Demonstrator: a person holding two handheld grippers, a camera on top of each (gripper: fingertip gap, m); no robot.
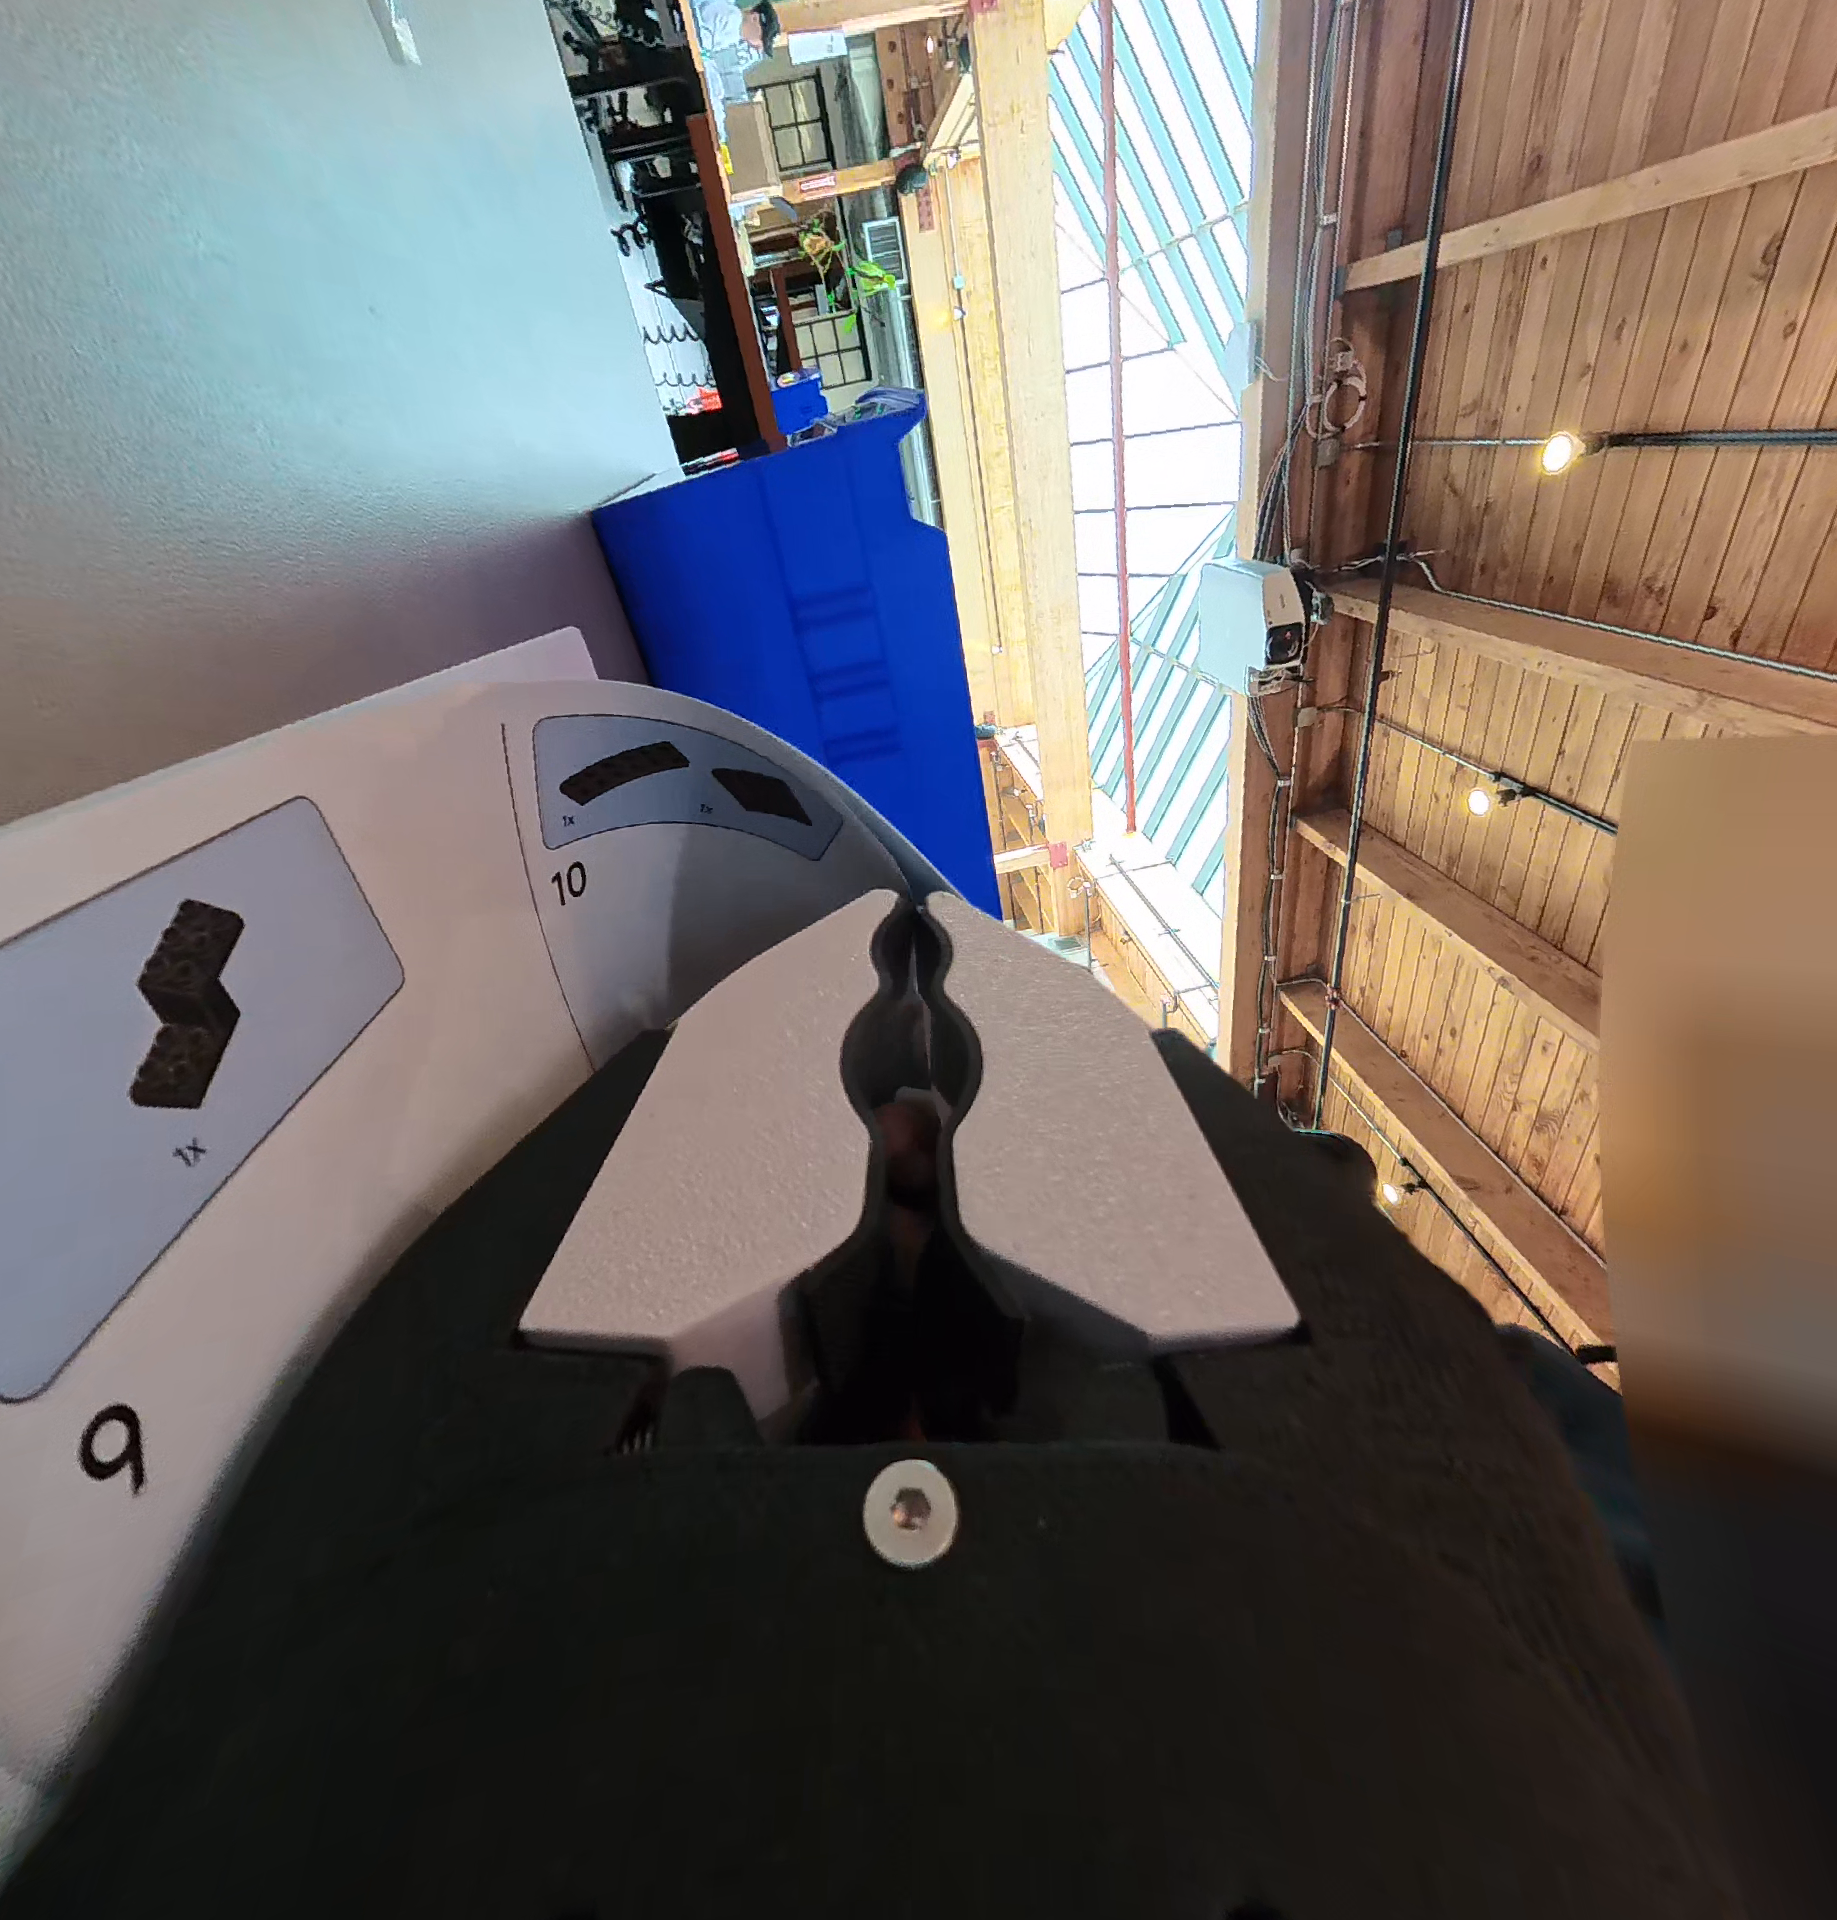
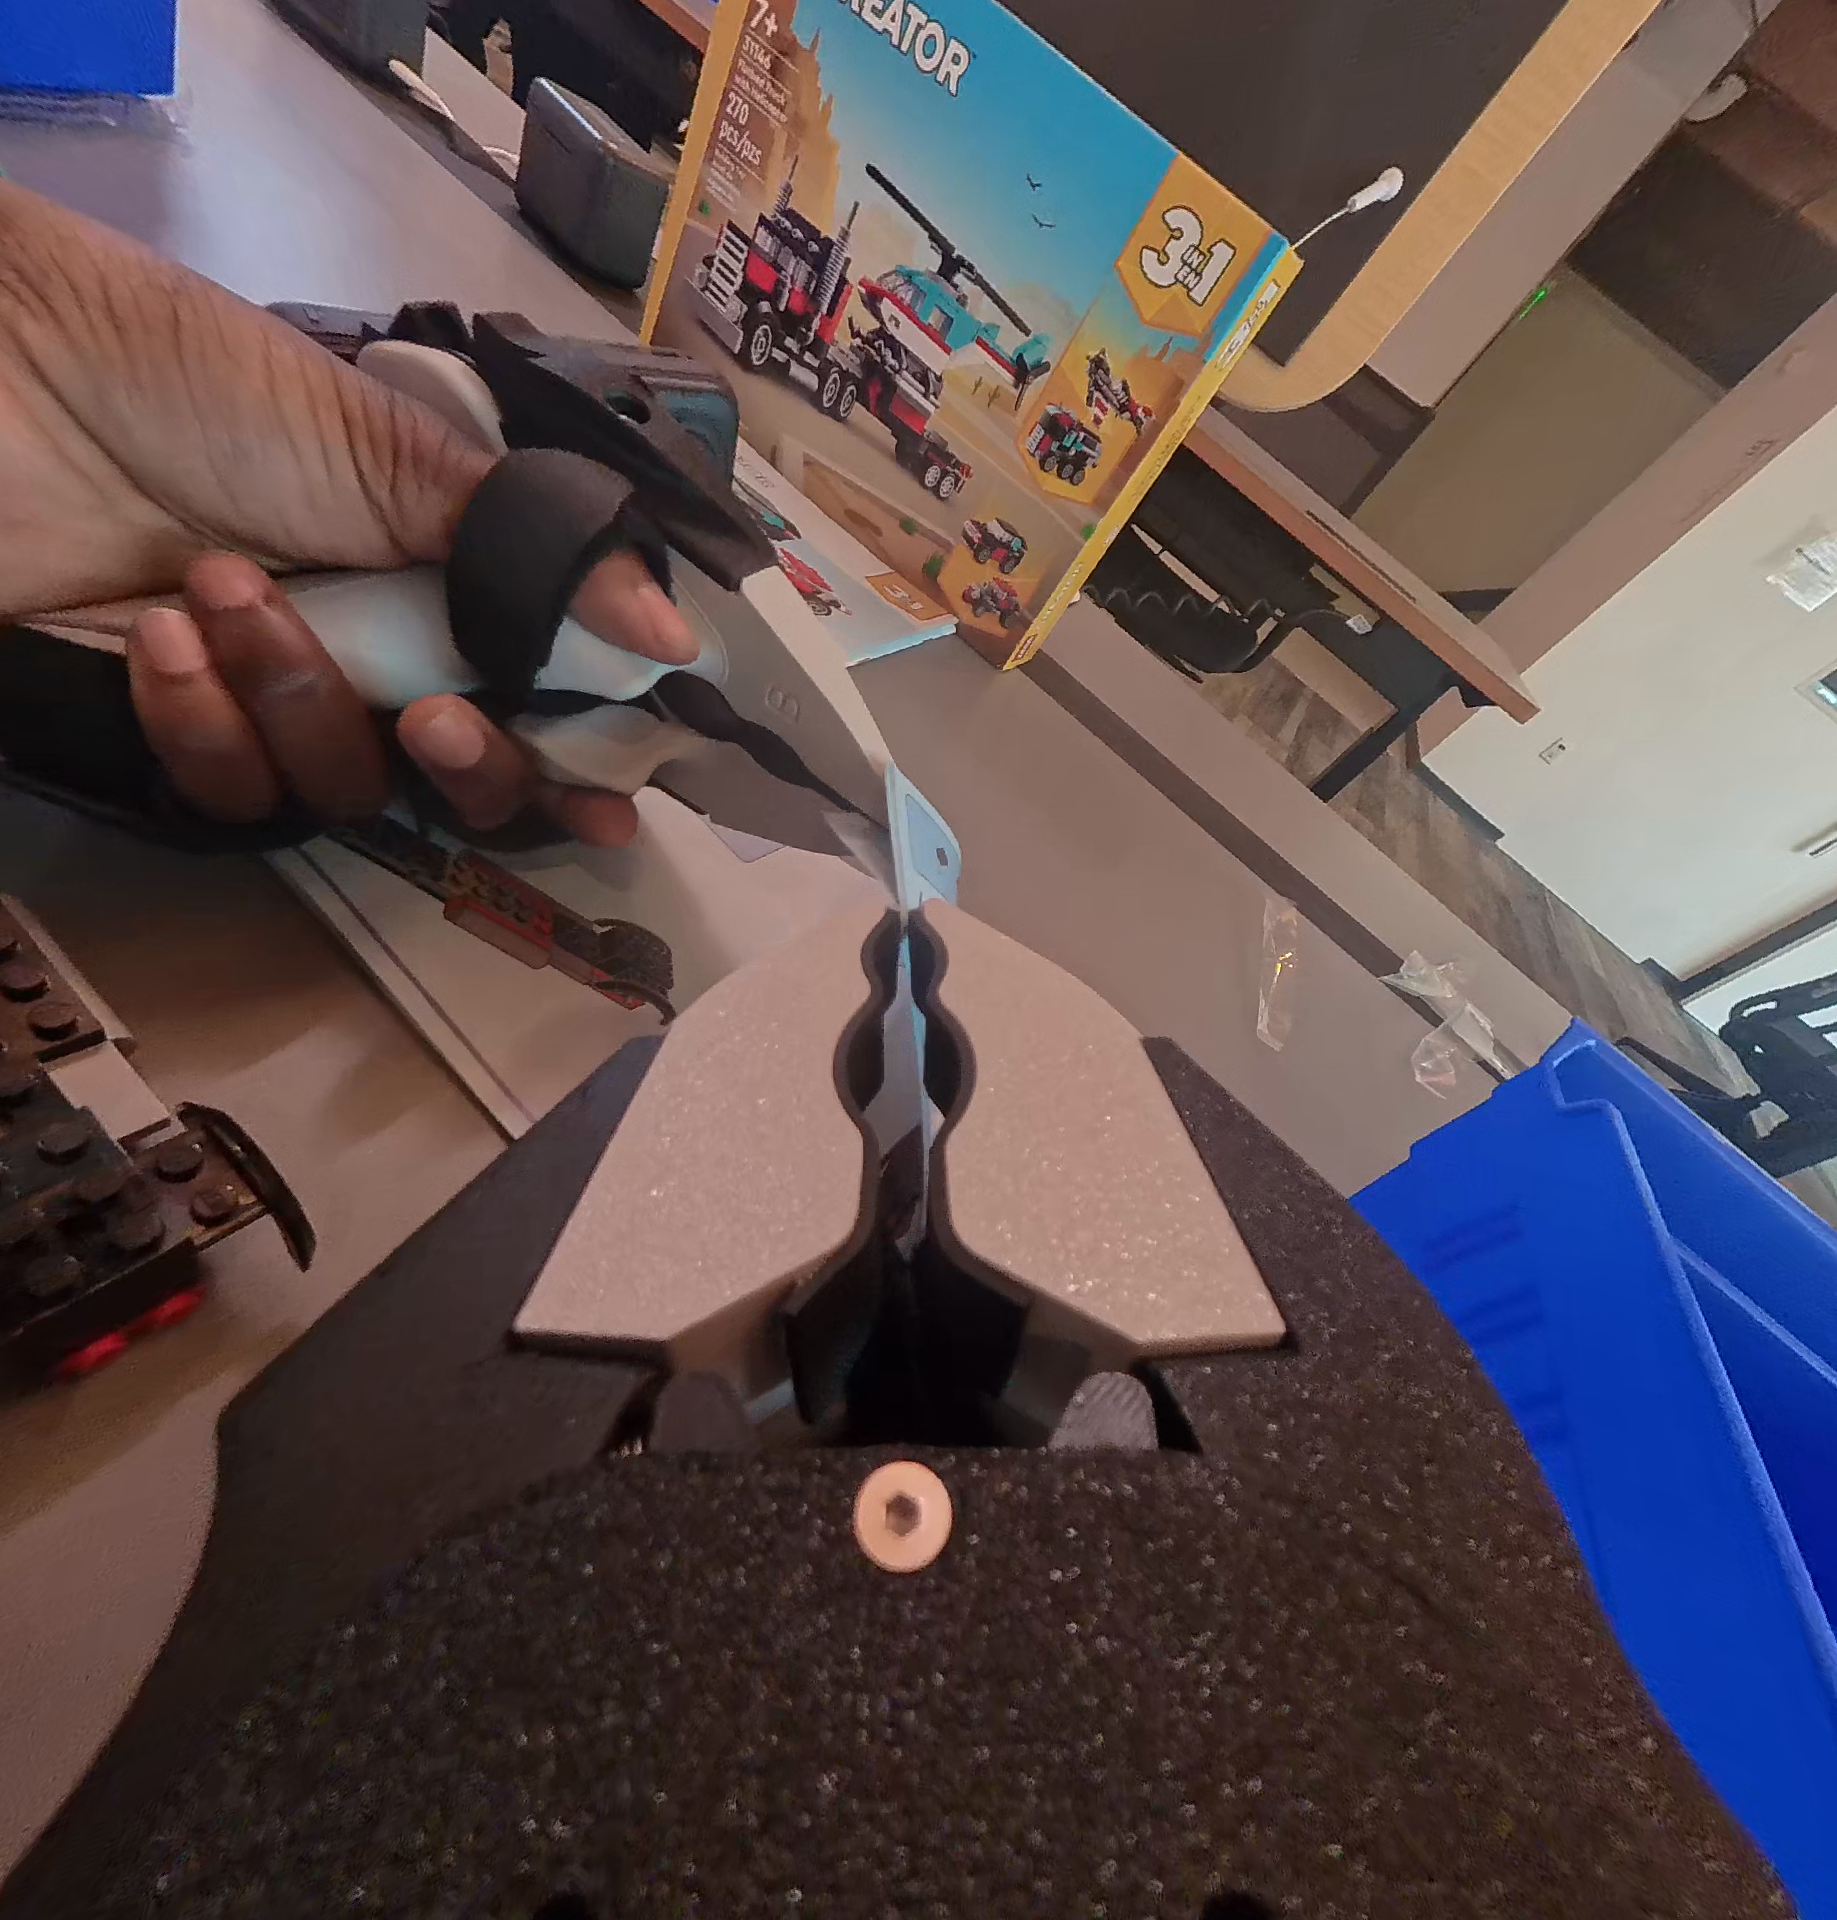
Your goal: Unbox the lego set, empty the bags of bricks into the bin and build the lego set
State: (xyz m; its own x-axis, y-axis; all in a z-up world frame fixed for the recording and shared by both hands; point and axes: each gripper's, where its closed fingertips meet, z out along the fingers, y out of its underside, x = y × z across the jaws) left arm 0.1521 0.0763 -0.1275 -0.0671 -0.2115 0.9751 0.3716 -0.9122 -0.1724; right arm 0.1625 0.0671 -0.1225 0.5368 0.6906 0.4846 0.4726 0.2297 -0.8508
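Right gripper (image 2: 916, 920) pinching a page edge of the instruction booklet (image 1: 270, 987), left gripper (image 1: 919, 914) clamped on the same leaf (pages curling), blue bin (image 2: 1662, 1351) just beside, lego box (image 2: 955, 312) upright behind.

I see the lego box (image 2: 955, 343) upright behind the open instruction booklet (image 2: 446, 935); dark half-built model (image 2: 52, 1174) left of it, blue bin (image 2: 1662, 1382) right.
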